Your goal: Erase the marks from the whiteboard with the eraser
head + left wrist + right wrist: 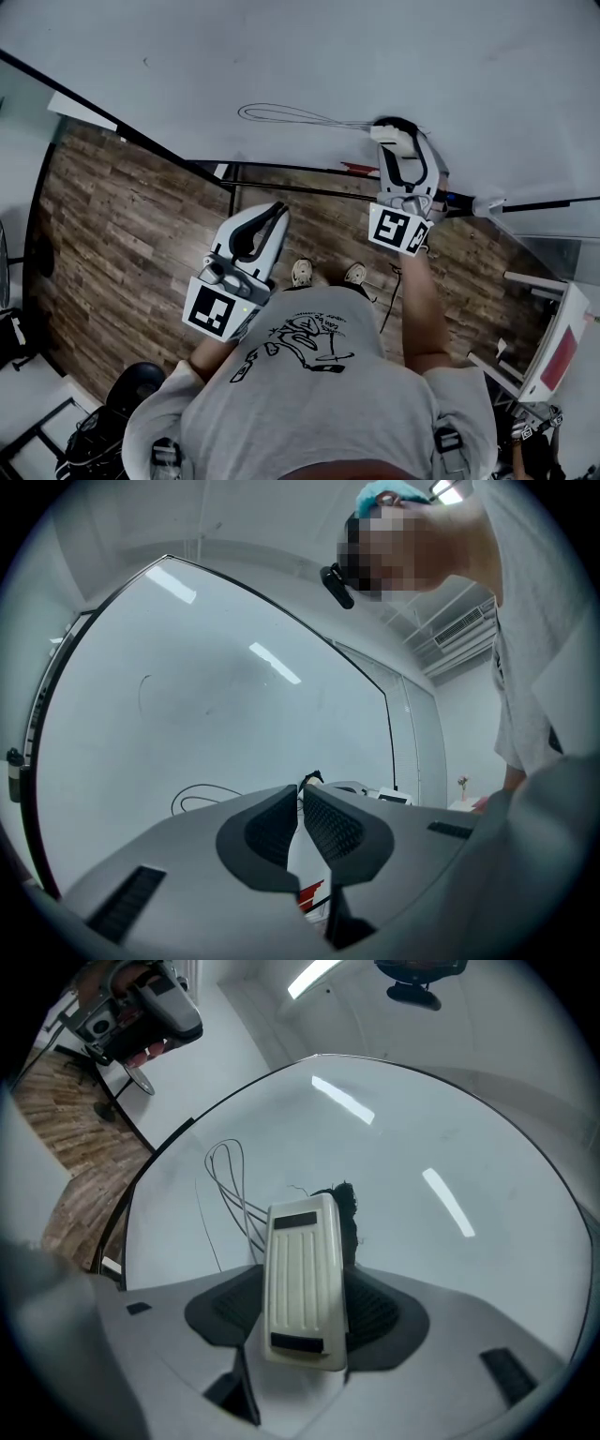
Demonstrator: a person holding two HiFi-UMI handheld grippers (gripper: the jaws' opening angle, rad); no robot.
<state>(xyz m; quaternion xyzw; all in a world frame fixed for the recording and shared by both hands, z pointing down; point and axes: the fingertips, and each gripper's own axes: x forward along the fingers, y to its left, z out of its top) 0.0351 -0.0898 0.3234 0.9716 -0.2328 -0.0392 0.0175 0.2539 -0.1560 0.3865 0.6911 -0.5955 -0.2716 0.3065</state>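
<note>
While our left gripper [279,208] sits closed, we log the eraser [298,1251] clamped in our right gripper [305,1297], against the whiteboard [441,1147] beside looped marks [225,1180].

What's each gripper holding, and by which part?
Right gripper: eraser, clamped across its long sides, toward the end nearer the camera. Left gripper: shut, nothing between the jaws.

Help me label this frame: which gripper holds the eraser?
The right gripper, up at the whiteboard by the looped marks: its jaws clamp the white eraser, while the left gripper is shut on nothing.
</note>
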